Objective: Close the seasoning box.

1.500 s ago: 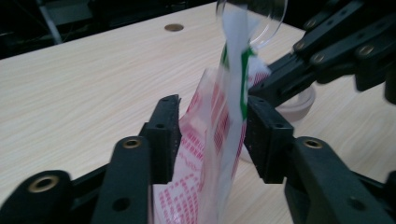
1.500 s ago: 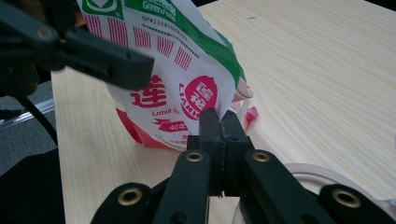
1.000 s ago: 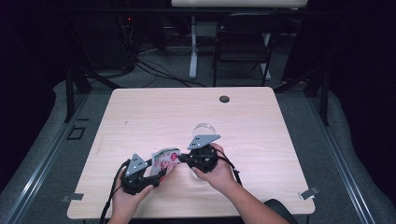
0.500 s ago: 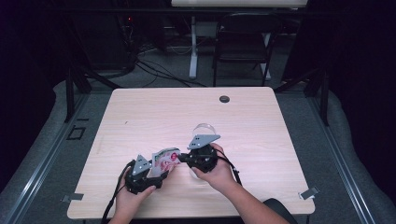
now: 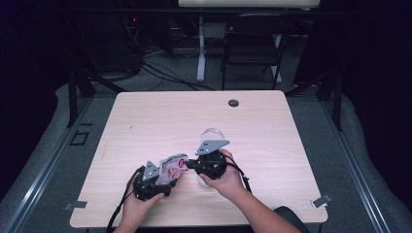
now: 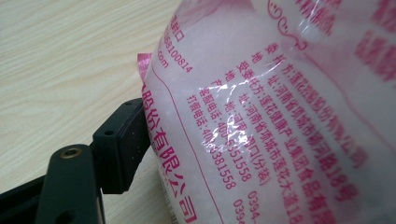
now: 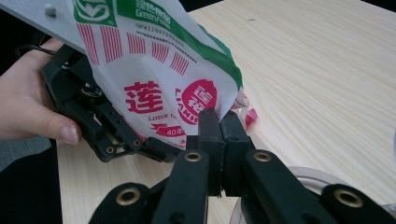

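Note:
A white plastic packet (image 5: 173, 166) with a green top band and red characters is held up off the wooden table (image 5: 272, 126) between both grippers. In the right gripper view my right gripper (image 7: 219, 125) is shut on the packet's (image 7: 154, 70) lower right corner, next to a small red torn tab (image 7: 251, 116). My left gripper (image 5: 154, 180) grips the packet from the other side. In the left gripper view one black jaw presses the packet's (image 6: 280, 107) pink-printed back and the other jaw is hidden behind it.
A clear round container (image 5: 212, 132) stands just behind the right gripper, and its rim (image 7: 308, 176) shows under the right gripper's jaws. A dark grommet (image 5: 233, 103) sits near the table's far edge. A chair (image 5: 252, 43) and cables lie beyond the table.
My left gripper has edged slightly right toward the right gripper, bringing the packet with it. The right gripper has stayed put.

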### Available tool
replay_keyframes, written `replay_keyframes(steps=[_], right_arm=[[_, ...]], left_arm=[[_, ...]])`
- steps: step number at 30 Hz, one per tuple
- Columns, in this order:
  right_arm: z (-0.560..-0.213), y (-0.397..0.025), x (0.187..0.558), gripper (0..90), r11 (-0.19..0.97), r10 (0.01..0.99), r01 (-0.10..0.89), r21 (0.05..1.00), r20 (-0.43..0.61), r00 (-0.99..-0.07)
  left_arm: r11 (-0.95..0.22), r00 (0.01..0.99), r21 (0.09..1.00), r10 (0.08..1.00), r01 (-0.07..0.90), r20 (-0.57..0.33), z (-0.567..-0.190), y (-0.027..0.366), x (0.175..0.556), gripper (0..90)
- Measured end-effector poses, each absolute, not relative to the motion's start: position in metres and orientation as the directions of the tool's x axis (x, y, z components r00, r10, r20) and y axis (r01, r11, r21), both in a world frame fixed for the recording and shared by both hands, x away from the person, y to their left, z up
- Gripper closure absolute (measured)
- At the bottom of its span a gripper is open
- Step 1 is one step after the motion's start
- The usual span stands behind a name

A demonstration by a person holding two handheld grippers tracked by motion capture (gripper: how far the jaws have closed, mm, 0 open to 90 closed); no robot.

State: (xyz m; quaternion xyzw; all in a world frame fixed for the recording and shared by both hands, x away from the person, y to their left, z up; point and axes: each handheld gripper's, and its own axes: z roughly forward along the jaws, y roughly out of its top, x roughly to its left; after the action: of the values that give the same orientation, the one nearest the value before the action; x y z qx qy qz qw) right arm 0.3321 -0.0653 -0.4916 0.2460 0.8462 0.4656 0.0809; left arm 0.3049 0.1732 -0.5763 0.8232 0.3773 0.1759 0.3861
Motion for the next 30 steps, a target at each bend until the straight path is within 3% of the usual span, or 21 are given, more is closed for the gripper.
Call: replay_keyframes(steps=[19, 26, 30], right_arm=[[-0.494, -0.065, 0.332, 89.8, 0.448, 0.49, 0.344, 0.825, 0.095, -0.866], [-0.494, -0.063, 0.331, 89.8, 0.443, 0.49, 0.345, 0.827, 0.099, -0.866], [-0.494, -0.063, 0.331, 89.6, 0.449, 0.49, 0.346, 0.824, 0.097, -0.866]], left_arm=[[-0.471, 0.667, 0.722, 0.745, 0.507, 0.019, -0.588, 0.172, 0.312, 26.5], [-0.46, 0.666, 0.714, 0.746, 0.528, -0.012, -0.589, 0.174, 0.315, 22.7], [-0.465, 0.664, 0.707, 0.747, 0.532, -0.008, -0.589, 0.173, 0.316, 16.2]])
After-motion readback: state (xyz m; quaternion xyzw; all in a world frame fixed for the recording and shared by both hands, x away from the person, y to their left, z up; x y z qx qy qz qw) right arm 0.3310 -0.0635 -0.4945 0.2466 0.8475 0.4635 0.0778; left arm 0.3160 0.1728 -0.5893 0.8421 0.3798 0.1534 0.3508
